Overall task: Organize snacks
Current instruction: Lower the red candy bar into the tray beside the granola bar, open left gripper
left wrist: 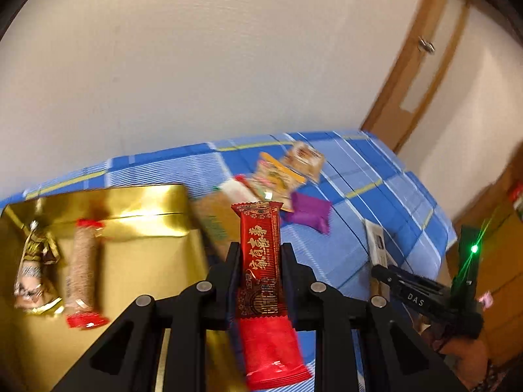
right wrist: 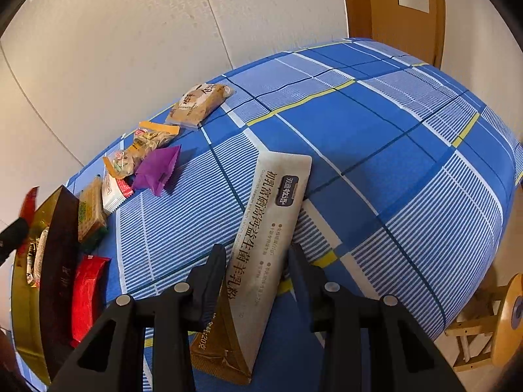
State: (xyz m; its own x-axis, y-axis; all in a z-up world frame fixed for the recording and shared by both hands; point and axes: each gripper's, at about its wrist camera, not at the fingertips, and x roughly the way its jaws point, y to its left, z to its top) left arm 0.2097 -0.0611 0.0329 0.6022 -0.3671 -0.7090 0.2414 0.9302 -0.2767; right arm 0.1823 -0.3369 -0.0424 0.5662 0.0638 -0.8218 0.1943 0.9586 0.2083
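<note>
The left hand-held gripper point(left wrist: 260, 261) pinches a red snack bar point(left wrist: 261, 261) beside the gold box point(left wrist: 137, 261), presumably for filing; the right hand-held gripper point(right wrist: 258, 258) pinches a milk-powder sachet point(right wrist: 271, 228) above the bed point(right wrist: 392, 130).

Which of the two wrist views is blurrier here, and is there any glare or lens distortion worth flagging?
Left wrist view: motion-smeared, the snack pile soft; glare on the gold box wall; a green LED flare on the right gripper. Right wrist view: sharp, print on the white sachet legible; fisheye bulges the blue plaid sheet; dark corners in both.
</note>
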